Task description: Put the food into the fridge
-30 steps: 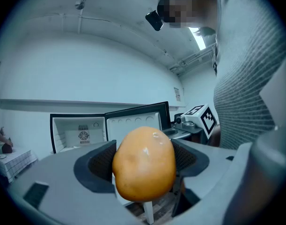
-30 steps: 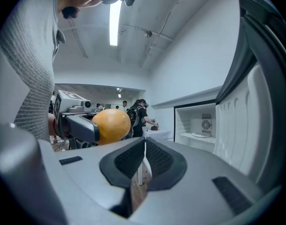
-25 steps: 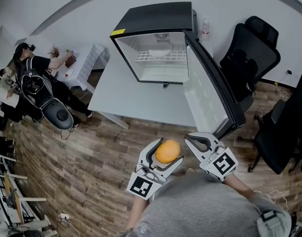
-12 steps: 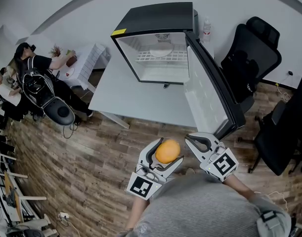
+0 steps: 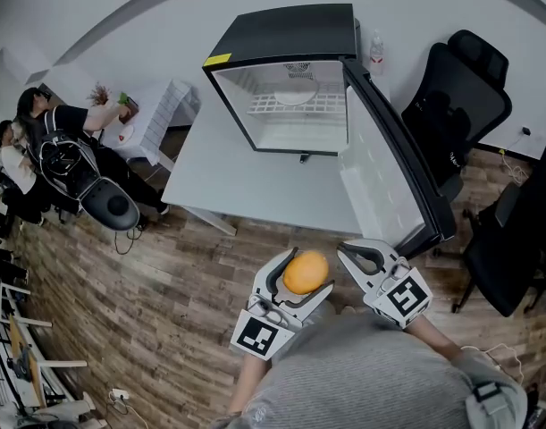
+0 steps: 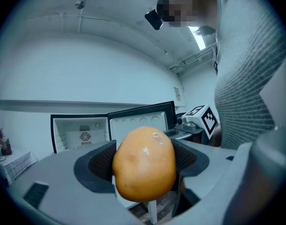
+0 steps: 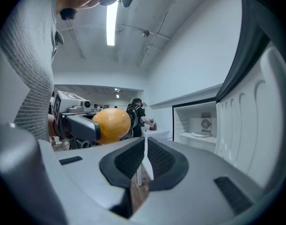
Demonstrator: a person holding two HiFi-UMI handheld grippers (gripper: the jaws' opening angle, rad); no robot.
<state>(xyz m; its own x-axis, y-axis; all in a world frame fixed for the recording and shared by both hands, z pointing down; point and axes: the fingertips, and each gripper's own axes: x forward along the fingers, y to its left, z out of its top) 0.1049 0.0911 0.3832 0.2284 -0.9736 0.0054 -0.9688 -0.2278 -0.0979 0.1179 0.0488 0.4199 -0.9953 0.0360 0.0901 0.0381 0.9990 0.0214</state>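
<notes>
My left gripper [image 5: 299, 280] is shut on an orange fruit [image 5: 305, 273], held close to my body above the wood floor. The fruit [image 6: 144, 163] fills the middle of the left gripper view, clamped between both dark pads. My right gripper [image 5: 357, 257] hangs just to its right, shut with nothing between its pads [image 7: 131, 159]; from there the orange fruit [image 7: 111, 124] shows to the left. Ahead, the small fridge [image 5: 286, 79] stands on a white table [image 5: 228, 181], its door [image 5: 389, 168] swung wide open to the right. A white plate [image 5: 297, 96] lies on its wire shelf.
Black office chairs [image 5: 456, 105] stand right of the fridge door. People [image 5: 67, 141] work at a small white table [image 5: 152, 119] at far left. A water bottle [image 5: 376, 54] stands behind the fridge.
The view has drifted slightly, so the fridge and its door sit a little further right and lower. Both grippers hold as before.
</notes>
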